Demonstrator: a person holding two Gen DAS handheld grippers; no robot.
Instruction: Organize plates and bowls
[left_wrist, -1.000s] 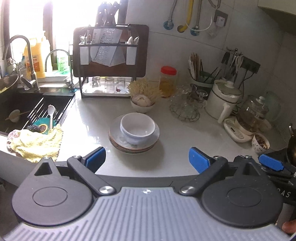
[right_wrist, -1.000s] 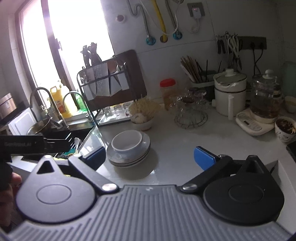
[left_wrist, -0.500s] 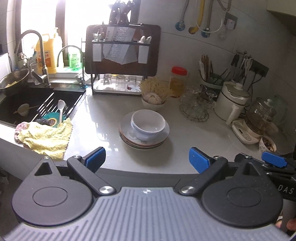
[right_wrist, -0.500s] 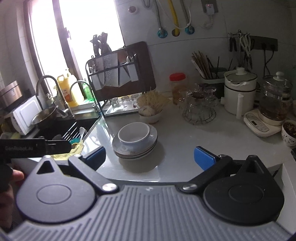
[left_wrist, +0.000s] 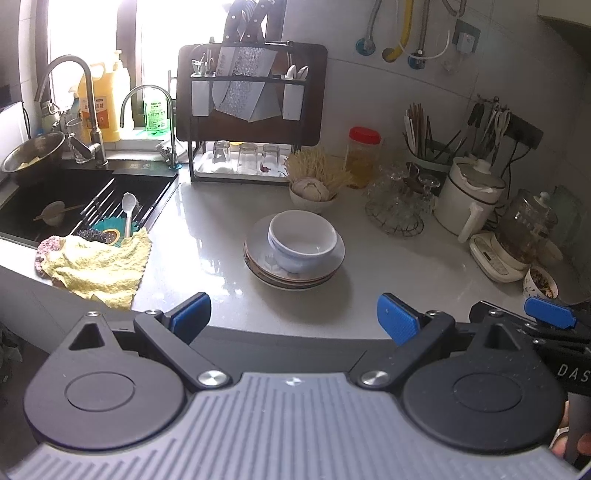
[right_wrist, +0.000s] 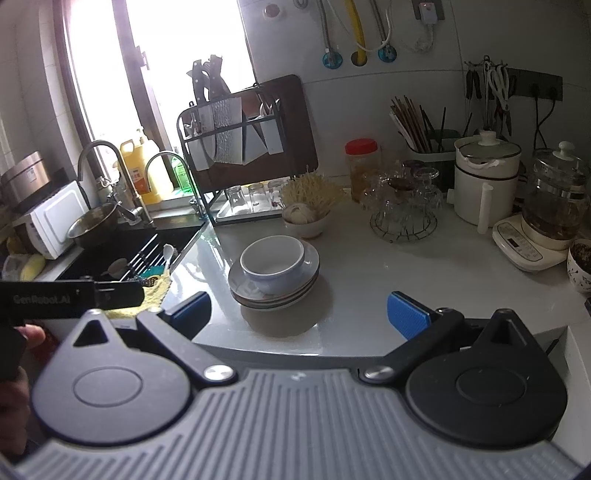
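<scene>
A white bowl (left_wrist: 302, 240) sits on a stack of plates (left_wrist: 258, 254) in the middle of the white counter. The bowl (right_wrist: 273, 262) and plates (right_wrist: 306, 284) also show in the right wrist view. My left gripper (left_wrist: 293, 317) is open and empty, held back from the counter's front edge, short of the stack. My right gripper (right_wrist: 299, 314) is open and empty, also back from the edge, facing the stack. The right gripper's blue fingertip (left_wrist: 548, 317) shows at the right of the left wrist view.
A sink (left_wrist: 74, 192) with a drying rack and spoon lies at the left, a yellow cloth (left_wrist: 99, 266) on its edge. A knife rack (left_wrist: 251, 110), small bowl (left_wrist: 314, 195), glass stand (left_wrist: 399, 206), white pot (left_wrist: 469, 195) and kettle (left_wrist: 528, 232) line the back.
Both grippers have pulled back and risen from the counter, so the stack looks farther away and more of the room shows. Bowl and plates have not moved.
</scene>
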